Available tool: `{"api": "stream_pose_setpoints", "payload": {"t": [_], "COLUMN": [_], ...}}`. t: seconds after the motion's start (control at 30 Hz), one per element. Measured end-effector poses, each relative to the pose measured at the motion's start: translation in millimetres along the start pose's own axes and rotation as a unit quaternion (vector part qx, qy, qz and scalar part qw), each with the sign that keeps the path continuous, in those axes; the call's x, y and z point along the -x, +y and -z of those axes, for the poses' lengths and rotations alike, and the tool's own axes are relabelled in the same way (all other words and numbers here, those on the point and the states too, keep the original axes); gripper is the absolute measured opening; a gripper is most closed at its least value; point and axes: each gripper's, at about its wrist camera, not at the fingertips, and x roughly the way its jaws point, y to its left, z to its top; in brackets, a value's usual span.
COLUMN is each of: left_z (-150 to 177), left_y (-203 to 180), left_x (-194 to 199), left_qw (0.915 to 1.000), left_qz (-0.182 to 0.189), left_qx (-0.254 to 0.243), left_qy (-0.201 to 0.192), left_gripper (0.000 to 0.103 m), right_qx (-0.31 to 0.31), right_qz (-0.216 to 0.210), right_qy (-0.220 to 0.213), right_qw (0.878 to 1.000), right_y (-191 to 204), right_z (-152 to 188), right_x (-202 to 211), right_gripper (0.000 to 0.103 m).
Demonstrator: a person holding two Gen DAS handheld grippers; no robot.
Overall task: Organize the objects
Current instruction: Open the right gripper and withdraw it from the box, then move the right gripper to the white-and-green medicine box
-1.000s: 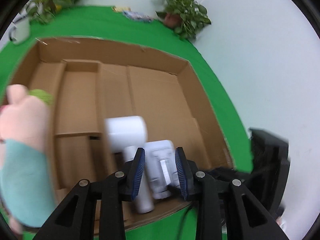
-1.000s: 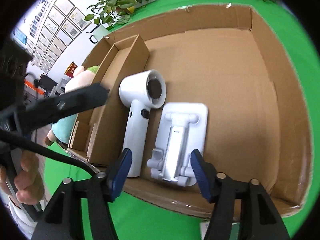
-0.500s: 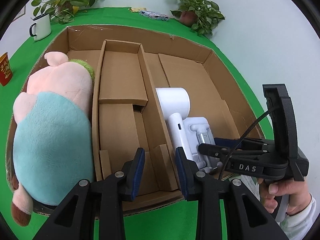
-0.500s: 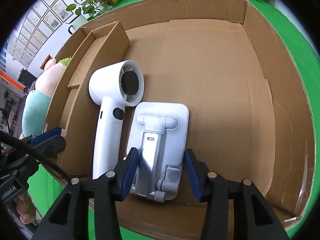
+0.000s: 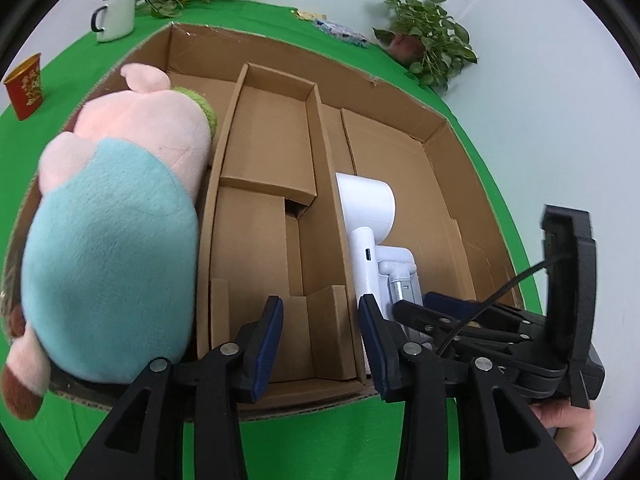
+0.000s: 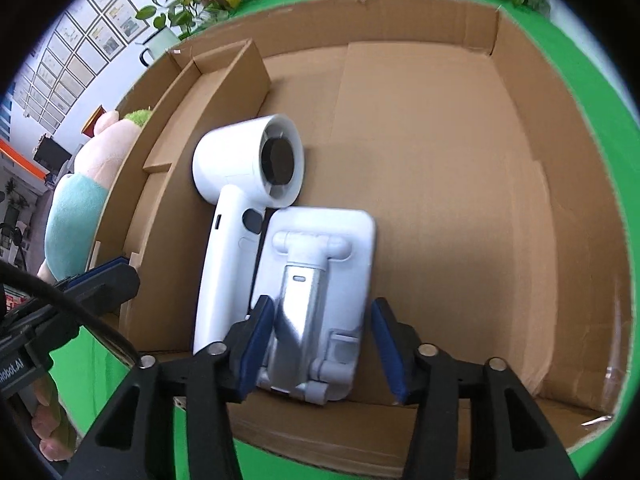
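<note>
Lying flat in the wide right compartment of the cardboard box (image 6: 440, 128), the white phone stand (image 6: 320, 292) sits just beside the white handheld fan (image 6: 244, 184), whose handle runs along the stand's left edge and whose round head points to the far side. Both rest close to the cardboard divider (image 5: 332, 220) that walls off the middle compartment. The right claw (image 6: 318, 346) hangs over the near end of the stand with its jaws opening; the stand's hinged foot lies between the blue pads (image 6: 256, 344), which do not visibly press on it.

From the left wrist view, the left claw (image 5: 320, 346) hovers over the near wall of the box at the middle compartment, its jaws opening too, with only cardboard behind the gap and nothing gripped. A plush toy (image 5: 116, 232) in pink and teal fills the left compartment, bulging above the box rim. The box stands on a green surface (image 5: 72, 80). At the far side of it are a white enamel mug (image 5: 116, 16), a red cup (image 5: 26, 86) and potted plants (image 5: 428, 40). A hand (image 5: 568, 424) holds the right tool at the lower right edge.
</note>
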Motion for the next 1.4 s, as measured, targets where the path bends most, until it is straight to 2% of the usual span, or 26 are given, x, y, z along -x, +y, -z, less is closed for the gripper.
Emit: {"api": "stream_pose_setpoints", "payload": {"t": [0.03, 0.07, 0.1, 0.17, 0.2, 0.23, 0.27, 0.4, 0.43, 0.5, 0.63, 0.73, 0.8, 0.9, 1.0, 1.07, 1.23, 1.3, 1.37, 1.4], "left_z": [1, 2, 3, 4, 5, 7, 9, 18, 21, 31, 50, 67, 78, 94, 110, 120, 141, 149, 153, 155], "left_y": [-1, -2, -5, -8, -11, -13, -15, -24, -29, -38, -54, -67, -72, -70, -60, -56, -54, -55, -56, -56], "left_x": [2, 5, 12, 24, 32, 41, 51, 82, 87, 101, 123, 136, 140, 142, 137, 131, 113, 107, 104, 103], "left_qw": [0.9999, 0.9997, 0.9990, 0.9967, 0.9947, 0.9916, 0.9885, 0.9775, 0.9741, 0.9668, 0.9535, 0.9431, 0.9396, 0.9459, 0.9525, 0.9569, 0.9663, 0.9709, 0.9727, 0.9733], "left_qz": [-0.005, -0.012, -0.020, -0.035, -0.047, -0.058, -0.063, -0.092, -0.101, -0.116, -0.143, -0.152, -0.156, -0.142, -0.135, -0.128, -0.113, -0.098, -0.094, -0.093], "left_qx": [-0.005, -0.009, -0.016, -0.028, -0.034, -0.039, -0.045, -0.076, -0.086, -0.106, -0.127, -0.143, -0.146, -0.135, -0.120, -0.117, -0.106, -0.098, -0.096, -0.097], "left_qy": [-0.008, -0.019, -0.037, -0.067, -0.085, -0.109, -0.130, -0.174, -0.183, -0.201, -0.233, -0.259, -0.268, -0.258, -0.245, -0.233, -0.206, -0.195, -0.189, -0.186], "left_gripper": [0.038, 0.038, 0.039, 0.054, 0.066, 0.071, 0.072, 0.074, 0.074, 0.076, 0.089, 0.100, 0.101, 0.101, 0.101, 0.101, 0.101, 0.101, 0.101, 0.101], "right_qx": [0.002, 0.003, 0.004, 0.008, 0.010, 0.014, 0.022, 0.034, 0.035, 0.039, 0.046, 0.036, 0.034, 0.044, 0.062, 0.075, 0.053, 0.050, 0.053, 0.056], "right_qz": [0.007, 0.018, 0.022, 0.021, 0.022, 0.029, 0.043, 0.076, 0.079, 0.087, 0.097, 0.075, 0.064, 0.059, 0.082, 0.095, 0.092, 0.088, 0.090, 0.094], "right_qy": [-0.015, -0.047, -0.070, -0.122, -0.141, -0.159, -0.187, -0.243, -0.250, -0.271, -0.289, -0.296, -0.292, -0.264, -0.241, -0.211, -0.162, -0.152, -0.136, -0.131], "right_qw": [1.000, 0.999, 0.997, 0.992, 0.990, 0.987, 0.981, 0.966, 0.964, 0.958, 0.951, 0.952, 0.954, 0.962, 0.965, 0.970, 0.981, 0.983, 0.985, 0.985], "right_y": [-1, -3, -4, -3, -2, -4, -2, 10, 9, 8, 8, 3, -4, -17, -30, -41, -64, -65, -61, -56], "right_z": [3, 8, 11, 24, 30, 35, 46, 60, 53, 64, 74, 84, 94, 118, 146, 164, 181, 181, 180, 181], "right_x": [6, 19, 29, 53, 63, 72, 85, 102, 103, 114, 119, 125, 127, 127, 124, 116, 96, 90, 84, 82], "right_gripper": [0.069, 0.082, 0.083, 0.087, 0.088, 0.091, 0.093, 0.094, 0.095, 0.095, 0.097, 0.100, 0.100, 0.100, 0.100, 0.100, 0.100, 0.094, 0.067, 0.066]}}
